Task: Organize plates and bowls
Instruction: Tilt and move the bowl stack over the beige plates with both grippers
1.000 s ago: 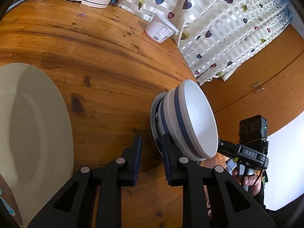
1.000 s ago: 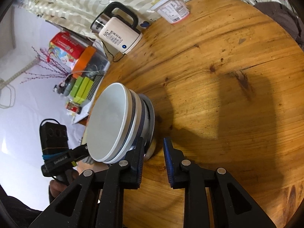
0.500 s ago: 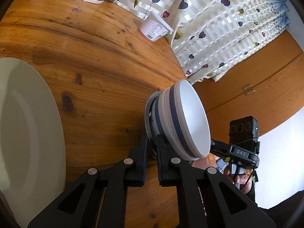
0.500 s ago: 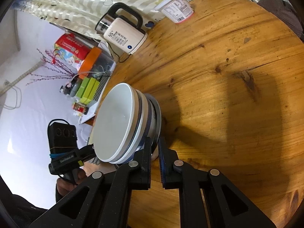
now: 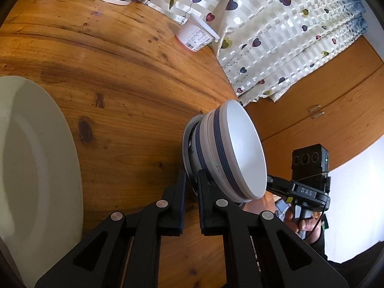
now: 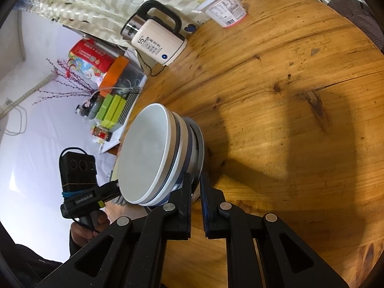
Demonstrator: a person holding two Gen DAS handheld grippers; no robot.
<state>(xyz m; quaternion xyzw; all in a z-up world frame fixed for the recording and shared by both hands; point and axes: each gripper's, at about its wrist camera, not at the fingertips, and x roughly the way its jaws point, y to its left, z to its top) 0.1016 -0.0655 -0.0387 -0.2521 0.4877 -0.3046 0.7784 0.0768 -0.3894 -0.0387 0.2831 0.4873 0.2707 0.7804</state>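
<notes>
Bowls (image 5: 230,153), nested on a small plate near the table's (image 5: 120,72) right edge in the left wrist view, are gripped at that plate's near rim by the closed left gripper (image 5: 190,187); a big plate (image 5: 36,168) lies far left. In the right wrist view the right gripper (image 6: 196,192) pinches the same rim at the stack (image 6: 153,153), so both should lift together and level, I think.

Both grippers pinch the small plate (image 5: 189,148) under the stacked bowls from opposite sides. The left gripper (image 5: 191,180) is clamped on its rim, angled downward; the right gripper (image 6: 196,182) grips the far rim likewise, hand (image 5: 304,223) wrapping its handle.
</notes>
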